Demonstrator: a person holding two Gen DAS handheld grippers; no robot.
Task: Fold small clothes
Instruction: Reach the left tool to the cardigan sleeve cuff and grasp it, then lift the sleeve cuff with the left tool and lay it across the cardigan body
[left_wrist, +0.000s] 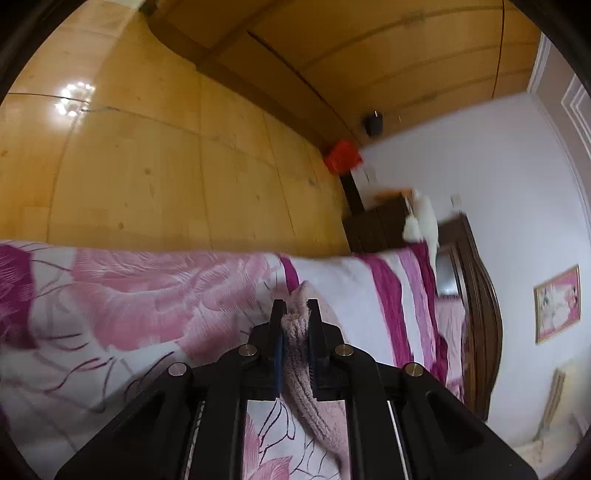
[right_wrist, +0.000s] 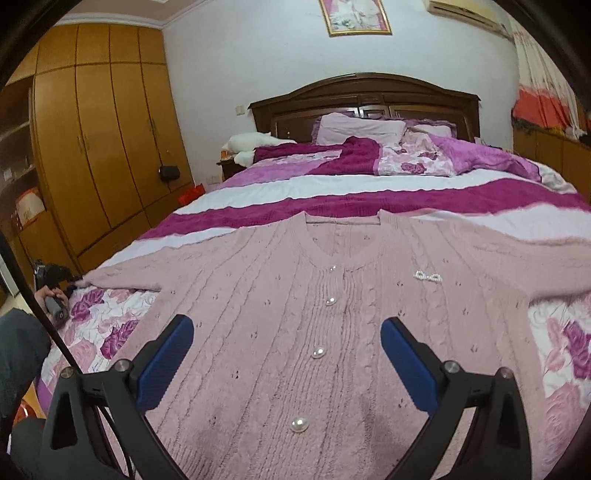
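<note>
While the pink cardigan (right_wrist: 295, 332) lies spread flat, front up, on the flowered bedspread (right_wrist: 110, 314), the left gripper (left_wrist: 295, 310) is clenched on the cuff of its sleeve (left_wrist: 295, 332) (the knit is squeezed between both pads) at the left edge of the bed. The right gripper (right_wrist: 288, 343) hangs over the buttoned front, jaws wide apart, grasping nothing.

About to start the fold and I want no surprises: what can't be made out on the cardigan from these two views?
- Cardigan hem: right wrist view, cut off by the lower edge and the right gripper.
- Right sleeve end: same view, runs past the picture's right edge.
- Left sleeve cuff: left wrist view, sides covered by the left gripper, jaws shut on it.
</note>
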